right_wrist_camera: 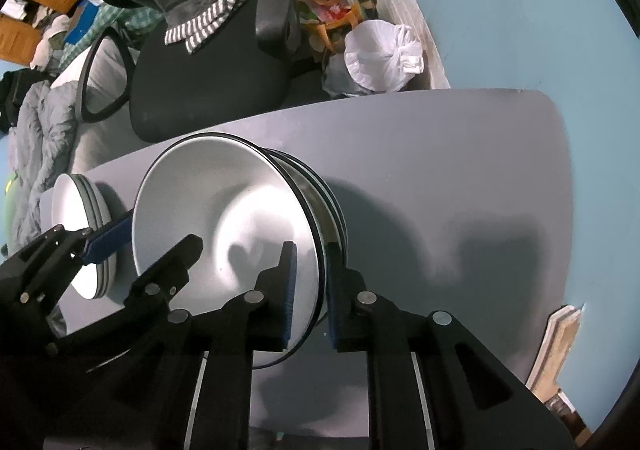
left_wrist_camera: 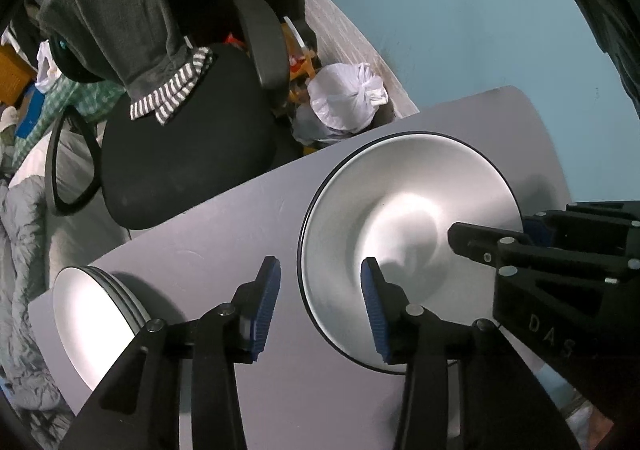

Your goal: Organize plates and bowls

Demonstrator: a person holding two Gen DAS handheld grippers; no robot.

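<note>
Left gripper [left_wrist_camera: 320,304]: jaws parted wide, straddling the near-left rim of the top plate [left_wrist_camera: 408,234] without pressing it; nothing is held. Right gripper [right_wrist_camera: 311,290]: jaws set narrowly about the opposite rim of the same plate, one pad inside the rim and one outside; a sliver of gap shows at the pads, so the plate appears released, not clamped.

Landmark: the plate stack [right_wrist_camera: 320,189]. The top plate sits on this stack, apparently seated. A second, smaller stack of dishes [left_wrist_camera: 96,314] stands left of the plate stack, well apart, near the table [left_wrist_camera: 224,234] edge. An office chair [left_wrist_camera: 188,153] and a white bag [left_wrist_camera: 344,97] lie beyond the table, behind the plate stack.

Step in hand, as judged: release after stacking. Procedure:
1. Open both grippers fully clear of the rim.
2. Lift straight up; do not drag sideways, or the top plate may slide off centre.
3. Confirm rims are concentric before moving on.
</note>
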